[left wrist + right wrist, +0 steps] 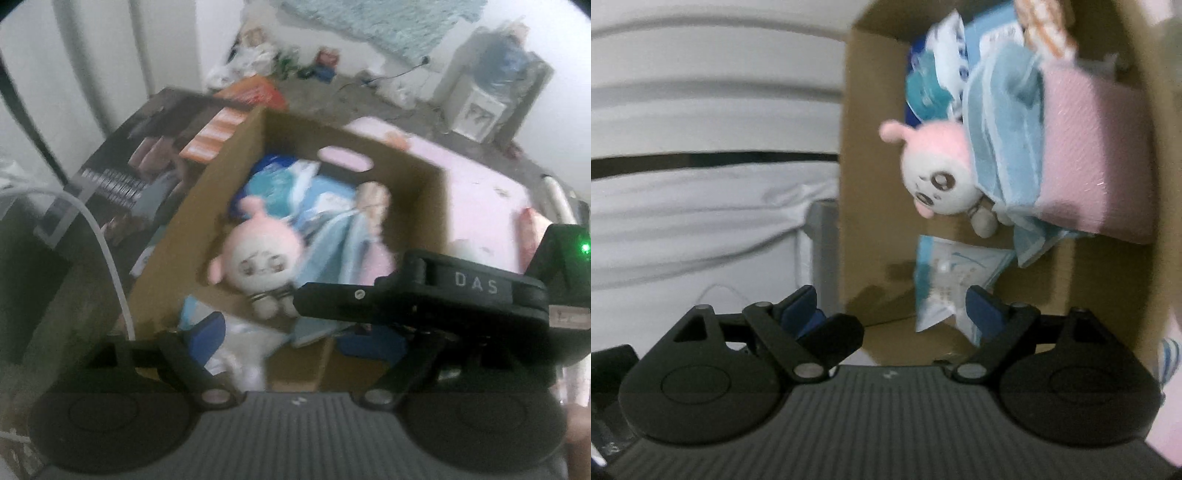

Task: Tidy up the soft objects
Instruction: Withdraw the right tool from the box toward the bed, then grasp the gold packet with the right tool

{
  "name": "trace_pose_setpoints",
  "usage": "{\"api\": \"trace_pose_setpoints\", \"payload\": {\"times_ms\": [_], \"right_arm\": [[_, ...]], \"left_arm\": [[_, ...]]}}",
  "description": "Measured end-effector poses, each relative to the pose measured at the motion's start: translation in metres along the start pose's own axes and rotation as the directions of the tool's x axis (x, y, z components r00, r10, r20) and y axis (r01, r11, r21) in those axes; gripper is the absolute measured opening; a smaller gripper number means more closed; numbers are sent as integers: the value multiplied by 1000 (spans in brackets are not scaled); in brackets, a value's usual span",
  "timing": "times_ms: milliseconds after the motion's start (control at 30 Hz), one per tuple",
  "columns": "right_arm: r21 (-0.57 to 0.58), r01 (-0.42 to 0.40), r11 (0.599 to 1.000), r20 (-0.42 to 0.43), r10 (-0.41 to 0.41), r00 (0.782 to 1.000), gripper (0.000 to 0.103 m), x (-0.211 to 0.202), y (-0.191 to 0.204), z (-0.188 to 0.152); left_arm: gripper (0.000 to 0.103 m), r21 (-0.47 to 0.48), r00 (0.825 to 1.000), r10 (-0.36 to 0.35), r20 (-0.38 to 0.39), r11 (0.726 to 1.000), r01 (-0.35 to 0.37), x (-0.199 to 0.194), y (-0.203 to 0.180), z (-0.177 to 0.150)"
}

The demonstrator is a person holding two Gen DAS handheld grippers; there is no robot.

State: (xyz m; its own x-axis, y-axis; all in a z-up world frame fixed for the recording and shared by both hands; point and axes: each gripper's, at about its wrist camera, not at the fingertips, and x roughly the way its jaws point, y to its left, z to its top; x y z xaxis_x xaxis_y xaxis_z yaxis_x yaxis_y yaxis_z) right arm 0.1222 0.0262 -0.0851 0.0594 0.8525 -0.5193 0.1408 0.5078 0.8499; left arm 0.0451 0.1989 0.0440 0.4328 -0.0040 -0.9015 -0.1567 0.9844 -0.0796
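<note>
Here the cardboard box [221, 177] sits on a cluttered, seemingly grey floor (white walls), both grippers' fingers [982, 306] wide open, empty.

both grippers: black linkage arms with silver pivot screws, blue finger pads [803, 308], ribbed grey housing; right gripper [480, 286] marked "das".

I see a pink surface [480, 184] carrying the open cardboard box [236, 155], which rests directly on it. Left of the box sits a dark printed carton [122, 162], touching the box's side, with an orange-striped packet [218, 134] lying on top of it. Beyond the pink surface I can make out grey floor [332, 96] with blurred clutter along the wall.
</note>
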Motion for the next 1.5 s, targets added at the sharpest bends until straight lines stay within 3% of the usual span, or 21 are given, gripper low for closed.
{"api": "trace_pose_setpoints", "payload": {"times_ms": [167,333,533,667,733,800,967,1167,1233,1300,1367,1500], "right_arm": [[17,-42,999,84,40,996,88,-65,-16,-1],[68,-17,998,224,1,974,88,-167,-59,-1],[156,99,983,396,-154,905,88,-297,-137,-20],[201,243,949,432,-308,848,88,-353,-185,-35],[195,318,928,429,-372,823,87,-362,-203,-39],[186,380,906,401,-423,813,83,-363,-221,-37],[109,446,888,347,-454,821,75,-347,-245,-26],[65,453,889,282,-452,847,64,-317,-262,-13],[54,455,889,265,-452,851,55,-310,-262,-14],[56,465,884,260,-462,848,50,-308,-262,-16],[59,463,884,258,-462,848,39,-309,-262,-18],[93,452,887,251,-460,852,35,-314,-264,-23]], "left_arm": [[87,64,998,-54,22,997,53,-14,-68,-1],[87,147,988,-155,0,977,153,-10,-150,-11],[87,239,953,-285,-101,923,301,19,-256,-45],[81,293,941,-291,-173,897,331,56,-313,-78],[70,292,937,-274,-216,898,330,81,-334,-95],[61,274,930,-261,-259,903,330,107,-345,-108],[59,276,923,-215,-318,911,307,148,-358,-124],[58,273,914,-202,-353,912,307,174,-364,-125],[58,268,905,-220,-364,906,328,178,-366,-124],[51,270,897,-231,-376,899,345,179,-369,-125],[52,295,901,-214,-377,894,336,178,-374,-128],[52,292,895,-226,-385,890,351,166,-375,-130]]}}
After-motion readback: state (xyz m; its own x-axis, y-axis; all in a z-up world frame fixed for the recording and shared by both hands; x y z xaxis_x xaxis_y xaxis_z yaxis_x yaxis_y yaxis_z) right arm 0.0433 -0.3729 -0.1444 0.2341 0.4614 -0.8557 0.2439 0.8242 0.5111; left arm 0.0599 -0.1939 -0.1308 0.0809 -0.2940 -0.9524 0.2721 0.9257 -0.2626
